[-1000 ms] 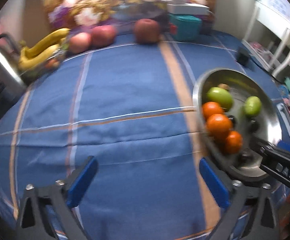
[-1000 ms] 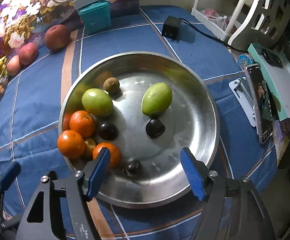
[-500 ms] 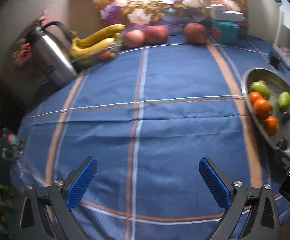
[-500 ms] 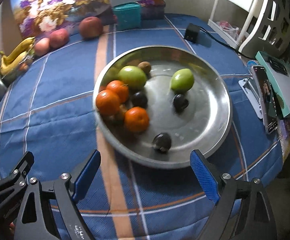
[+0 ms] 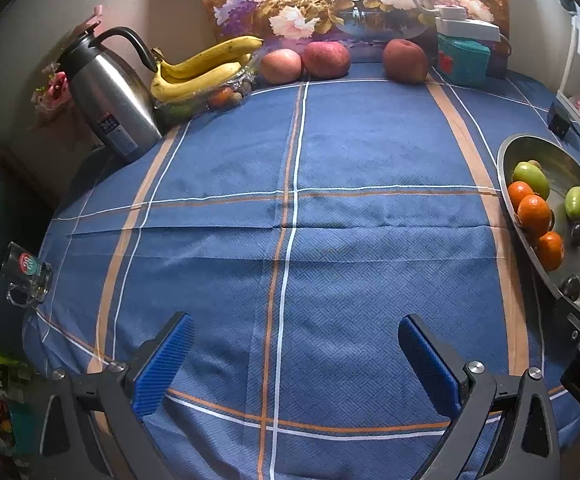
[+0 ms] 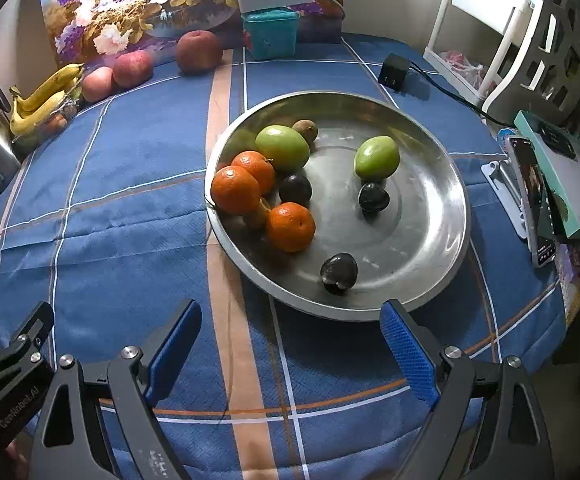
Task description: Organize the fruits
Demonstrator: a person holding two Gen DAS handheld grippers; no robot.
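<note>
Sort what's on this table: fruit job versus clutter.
Job: tray, oranges, green fruits, dark plums, kiwi, apples, bananas.

Clutter: kettle, teal box, charger, phone.

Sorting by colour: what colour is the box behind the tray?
Teal box, clearest in the right wrist view.

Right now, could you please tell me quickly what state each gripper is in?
Left gripper: open, holding nothing, above the blue tablecloth.
Right gripper: open, holding nothing, just short of the steel tray.
</note>
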